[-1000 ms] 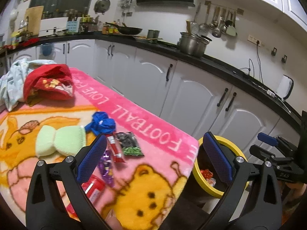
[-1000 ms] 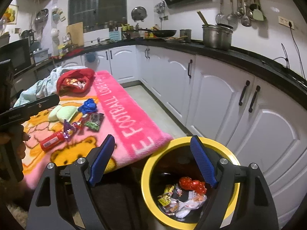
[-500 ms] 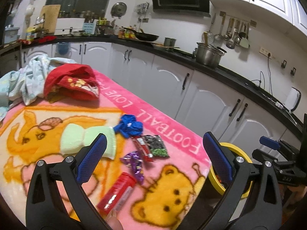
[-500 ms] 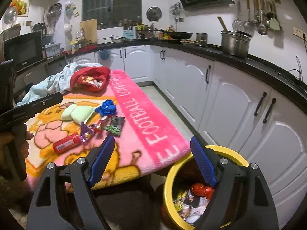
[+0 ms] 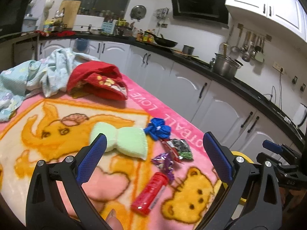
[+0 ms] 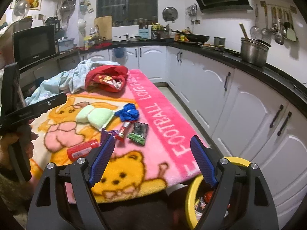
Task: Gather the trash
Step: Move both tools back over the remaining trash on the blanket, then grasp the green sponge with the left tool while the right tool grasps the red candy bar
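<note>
Both your claws are wide open and empty. Your left gripper (image 5: 154,158) hangs over the pink cartoon blanket (image 5: 63,132) with nothing between its blue pads (image 5: 91,162), and your right gripper (image 6: 152,161) hangs over the blanket's near edge, jaws spread just as wide, nothing gripped. The trash sits in a loose cluster on the blanket ahead of both: a red tube (image 5: 151,191) lies flat nearest your left claw, just beside a purple candy wrapper (image 5: 164,163). Past that you have a red-and-white wrapper (image 5: 168,150) touching a dark snack packet with green bits (image 5: 181,147), and a crumpled blue wrapper (image 5: 158,128) just beyond them. A pale green sponge-like pad (image 5: 124,142) lies left of the blue wrapper, partly behind your left claw's left pad. Further back a red cloth (image 5: 97,80) and a light blue cloth (image 5: 34,76) are heaped at the far end of the blanket. The yellow-rimmed bin (image 6: 193,189) stands on the floor just beside the blanket's near right corner, under your right claw's right finger, with wrappers already inside (image 6: 208,195). In the right wrist view your left hand (image 6: 17,145) shows at the left edge, wrapped round its gripper's handle.
</note>
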Demonstrator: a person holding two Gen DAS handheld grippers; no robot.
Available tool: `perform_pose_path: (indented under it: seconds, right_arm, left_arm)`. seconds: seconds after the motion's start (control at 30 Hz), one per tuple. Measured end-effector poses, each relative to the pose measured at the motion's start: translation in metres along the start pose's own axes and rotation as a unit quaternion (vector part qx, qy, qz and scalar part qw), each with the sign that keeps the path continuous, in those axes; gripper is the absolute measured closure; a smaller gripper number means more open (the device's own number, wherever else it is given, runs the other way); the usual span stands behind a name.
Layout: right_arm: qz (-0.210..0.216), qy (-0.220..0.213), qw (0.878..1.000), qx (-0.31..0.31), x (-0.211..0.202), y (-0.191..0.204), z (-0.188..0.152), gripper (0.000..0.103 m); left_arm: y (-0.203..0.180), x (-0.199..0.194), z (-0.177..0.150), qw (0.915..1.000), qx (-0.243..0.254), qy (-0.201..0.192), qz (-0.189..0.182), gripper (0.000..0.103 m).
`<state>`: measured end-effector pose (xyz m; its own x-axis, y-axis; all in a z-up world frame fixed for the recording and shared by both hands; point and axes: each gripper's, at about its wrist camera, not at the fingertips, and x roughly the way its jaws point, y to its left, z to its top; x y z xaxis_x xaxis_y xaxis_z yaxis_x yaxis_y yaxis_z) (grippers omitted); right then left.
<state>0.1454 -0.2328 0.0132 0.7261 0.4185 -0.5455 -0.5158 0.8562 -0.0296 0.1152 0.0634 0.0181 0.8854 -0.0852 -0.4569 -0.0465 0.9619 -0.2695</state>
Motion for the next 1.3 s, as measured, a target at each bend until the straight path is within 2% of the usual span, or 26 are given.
perform_pose_path:
  seconds: [0.27,0.47,0.7,0.8,1.0,1.3]
  right_arm:
    - [0.028,-0.004,0.999,-0.025,0.017,0.029,0.015,0.025]
    - [0.045,0.006,0.998,-0.044,0.045,0.047,0.024,0.026]
    - [0.053,0.042,0.996,-0.055,0.094,0.056,0.032,0.047]
    - [0.050,0.059,0.995,-0.057,0.113,0.056,0.033,0.055]
    - [0.046,0.085,0.994,-0.056,0.144,0.055,0.033,0.064]
    - [0.057,0.121,0.990,-0.043,0.174,0.055,0.028,0.068]
  left_arm:
    - [0.039,-0.002,0.009,0.9994,-0.024,-0.008,0.025,0.011]
    - [0.071,0.013,0.011,0.9982,-0.041,0.012,0.043,0.011]
    - [0.100,0.045,0.001,0.9951,-0.067,0.057,0.044,0.011]
    - [0.106,0.060,-0.003,0.9935,-0.075,0.076,0.039,0.014]
    - [0.110,0.092,-0.006,0.9893,-0.094,0.109,0.023,0.016]
    - [0.113,0.131,-0.009,0.9817,-0.120,0.147,0.017,0.023]
